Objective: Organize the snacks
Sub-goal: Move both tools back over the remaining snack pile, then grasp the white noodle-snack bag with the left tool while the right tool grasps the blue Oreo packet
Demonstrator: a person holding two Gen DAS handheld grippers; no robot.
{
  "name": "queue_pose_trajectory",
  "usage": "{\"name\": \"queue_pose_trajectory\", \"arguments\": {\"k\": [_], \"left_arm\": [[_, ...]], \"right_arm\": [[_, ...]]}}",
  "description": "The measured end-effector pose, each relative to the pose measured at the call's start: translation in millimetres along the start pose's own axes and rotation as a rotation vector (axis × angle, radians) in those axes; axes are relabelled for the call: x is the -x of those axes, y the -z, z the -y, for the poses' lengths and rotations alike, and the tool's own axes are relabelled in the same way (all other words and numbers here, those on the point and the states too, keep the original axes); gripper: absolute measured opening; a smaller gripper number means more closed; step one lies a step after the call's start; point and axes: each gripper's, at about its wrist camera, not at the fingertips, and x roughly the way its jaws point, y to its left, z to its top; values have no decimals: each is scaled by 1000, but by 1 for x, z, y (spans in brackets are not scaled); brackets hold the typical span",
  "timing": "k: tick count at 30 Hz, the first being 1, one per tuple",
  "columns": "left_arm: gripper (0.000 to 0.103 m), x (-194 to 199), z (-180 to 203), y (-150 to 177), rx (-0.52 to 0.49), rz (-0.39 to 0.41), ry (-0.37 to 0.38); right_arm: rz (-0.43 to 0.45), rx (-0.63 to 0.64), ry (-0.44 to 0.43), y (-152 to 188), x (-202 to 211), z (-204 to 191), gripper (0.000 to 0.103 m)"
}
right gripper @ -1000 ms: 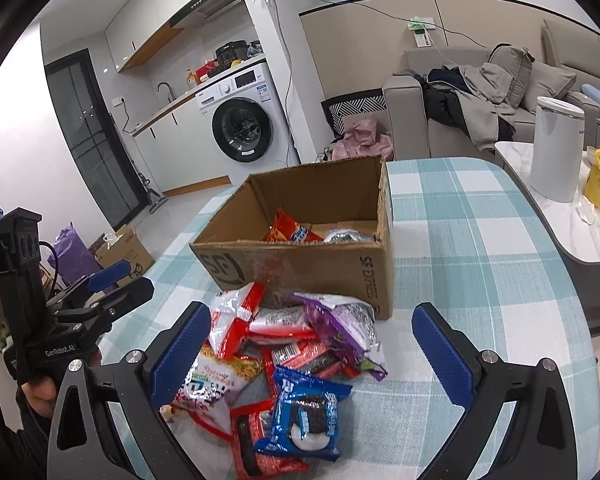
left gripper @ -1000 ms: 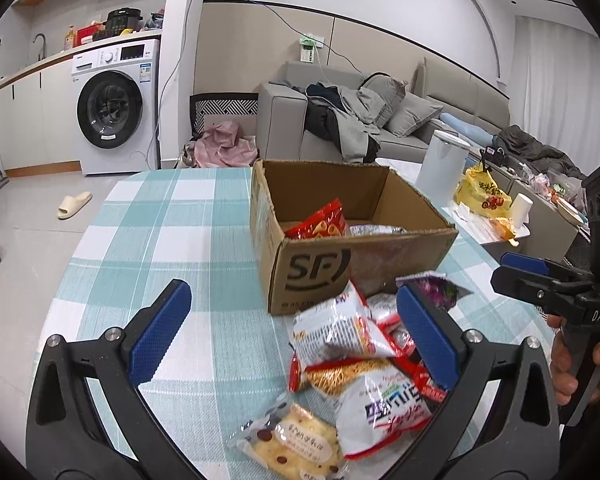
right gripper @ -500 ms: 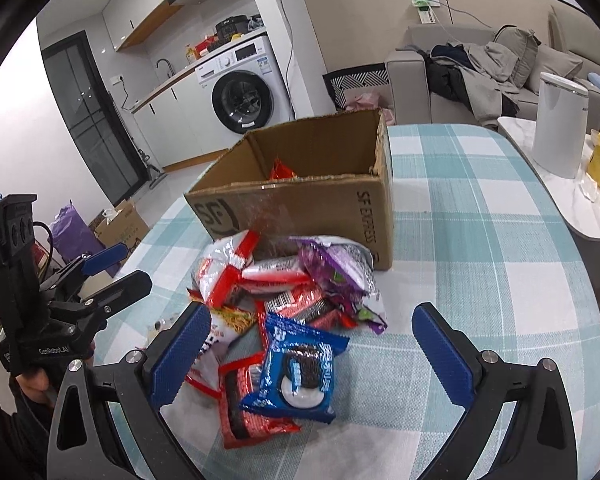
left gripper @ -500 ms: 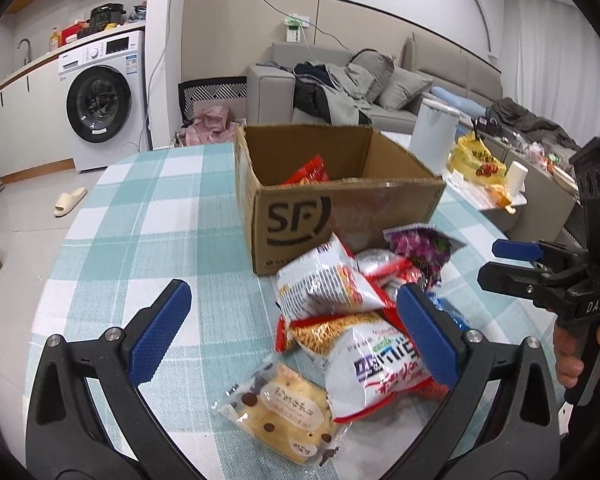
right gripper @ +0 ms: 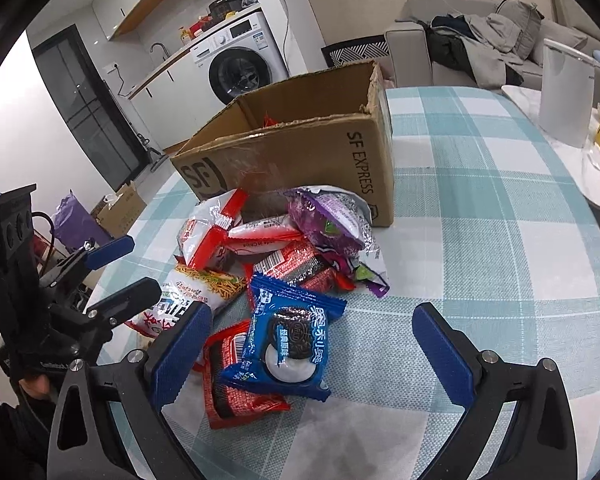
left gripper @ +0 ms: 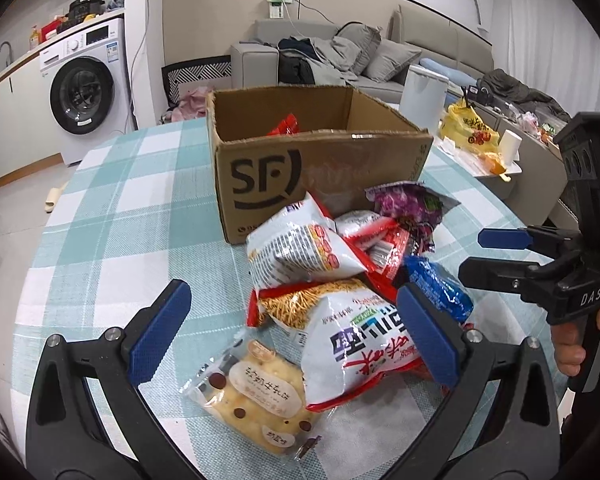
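An open cardboard box [left gripper: 320, 168] [right gripper: 300, 152] stands on the checked tablecloth, with a red packet [left gripper: 286, 126] inside it. Several snack packets lie heaped in front of it. My left gripper [left gripper: 294, 336] is open just above the near packets: a cookie packet [left gripper: 256, 396] and a white noodle-snack bag [left gripper: 352, 344] lie between its fingers. My right gripper [right gripper: 312, 356] is open over a blue sandwich-cookie packet [right gripper: 292, 340] that rests on a red packet [right gripper: 236, 384]. A purple packet [right gripper: 328, 220] leans against the box. Each gripper shows in the other's view, the right gripper [left gripper: 484, 258] and the left gripper [right gripper: 128, 276], both open.
A white canister [left gripper: 424, 90] [right gripper: 564, 92] and a yellow bag [left gripper: 468, 128] sit on a side table to the right. Behind are a sofa [left gripper: 340, 60] and a washing machine [left gripper: 84, 92]. Bare tablecloth [right gripper: 500, 220] lies right of the pile.
Both grippers have dropped lower and closer to the snack pile, so the packets now lie between their fingers. Both stay open. No packet has moved.
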Motion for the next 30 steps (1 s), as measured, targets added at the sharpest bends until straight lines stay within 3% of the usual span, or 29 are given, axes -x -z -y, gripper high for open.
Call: {"name": "queue_pose_trajectory", "arguments": {"k": [5, 9, 17, 26, 30], "left_arm": [[103, -11, 0, 5, 14, -34, 9], [102, -19, -1, 7, 24, -59, 25], [103, -26, -1, 11, 57, -69, 46], [102, -32, 5, 14, 77, -94, 82], [102, -41, 11, 18, 61, -128, 88]], "right_arm": [[-53, -10, -62, 5, -15, 2, 100], [-75, -8, -77, 8, -24, 1, 85], [-103, -1, -105, 13, -36, -3, 84], [-115, 10, -103, 16, -39, -3, 76], [-115, 7, -91, 16, -39, 0, 64]]}}
